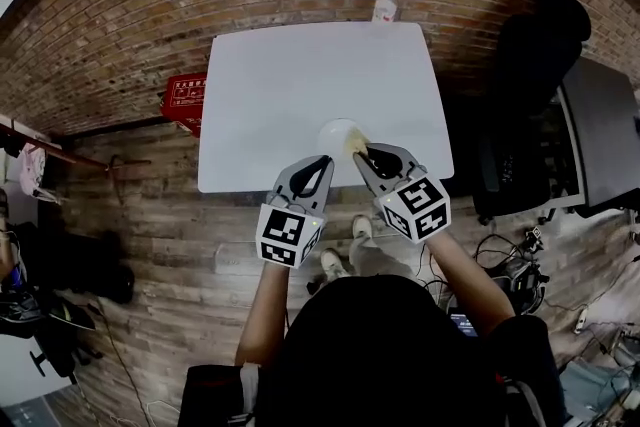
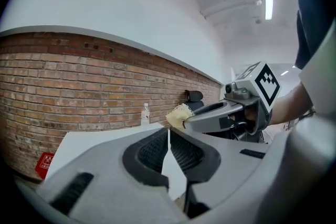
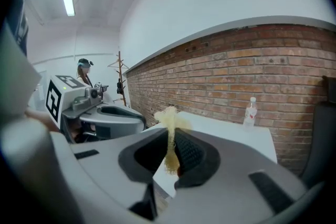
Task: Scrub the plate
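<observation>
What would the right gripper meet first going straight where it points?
Probably the plate held by the left gripper; the right gripper's sponge overlaps its rim, though depth is unclear.

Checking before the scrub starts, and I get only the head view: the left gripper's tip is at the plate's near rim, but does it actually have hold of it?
Observer: Yes. The left gripper view shows the left gripper shut on a thin white edge, apparently the rim of the plate.
Operator: And the scrub pad?
Observer: The right gripper clamps it between its jaws, and a tuft sticks out past the tips.
Operator: Anyone close by?
Observer: A person stands far off beside a coat stand, seen in the right gripper view.
</observation>
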`<action>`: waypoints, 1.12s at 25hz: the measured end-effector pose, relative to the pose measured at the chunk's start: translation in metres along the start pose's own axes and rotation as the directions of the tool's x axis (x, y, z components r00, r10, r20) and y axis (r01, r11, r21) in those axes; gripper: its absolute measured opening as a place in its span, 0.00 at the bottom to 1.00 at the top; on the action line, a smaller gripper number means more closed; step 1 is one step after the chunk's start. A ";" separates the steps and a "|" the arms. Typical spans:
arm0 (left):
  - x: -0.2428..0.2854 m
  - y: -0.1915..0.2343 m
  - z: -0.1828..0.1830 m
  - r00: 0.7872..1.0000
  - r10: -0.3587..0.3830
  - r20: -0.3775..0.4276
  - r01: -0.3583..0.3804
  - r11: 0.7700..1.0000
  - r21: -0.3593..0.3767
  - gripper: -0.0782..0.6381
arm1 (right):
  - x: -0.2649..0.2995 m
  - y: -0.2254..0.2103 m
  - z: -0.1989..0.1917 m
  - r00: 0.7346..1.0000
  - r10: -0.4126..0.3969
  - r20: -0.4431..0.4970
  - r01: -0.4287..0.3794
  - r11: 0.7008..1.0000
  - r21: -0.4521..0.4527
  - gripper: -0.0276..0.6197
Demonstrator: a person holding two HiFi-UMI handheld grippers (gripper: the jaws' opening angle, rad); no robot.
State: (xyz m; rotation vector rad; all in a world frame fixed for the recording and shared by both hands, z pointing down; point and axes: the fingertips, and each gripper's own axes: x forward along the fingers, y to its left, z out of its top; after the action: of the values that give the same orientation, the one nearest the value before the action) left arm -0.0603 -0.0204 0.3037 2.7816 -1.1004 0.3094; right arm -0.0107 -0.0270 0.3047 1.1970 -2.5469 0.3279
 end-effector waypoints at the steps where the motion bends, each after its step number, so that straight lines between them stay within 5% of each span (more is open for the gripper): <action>1: -0.004 -0.001 0.001 1.000 0.006 0.000 -0.006 1.000 -0.003 0.15 | -0.002 0.003 0.002 1.000 -0.001 0.008 0.001 1.000 0.001 0.11; 15: -0.044 -0.015 0.015 0.998 -0.030 0.057 0.029 0.999 0.018 0.15 | -0.015 0.039 0.017 0.997 -0.023 0.077 0.025 0.999 -0.020 0.11; 28: -0.029 -0.033 0.041 0.995 0.013 0.102 -0.017 0.999 0.039 0.15 | -0.038 0.019 0.031 0.995 -0.003 0.103 0.010 0.997 -0.073 0.11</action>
State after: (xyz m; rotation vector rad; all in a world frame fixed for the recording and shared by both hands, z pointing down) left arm -0.0525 0.0146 0.2550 2.8542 -1.1501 0.1955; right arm -0.0077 0.0019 0.2609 1.2244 -2.6168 0.1741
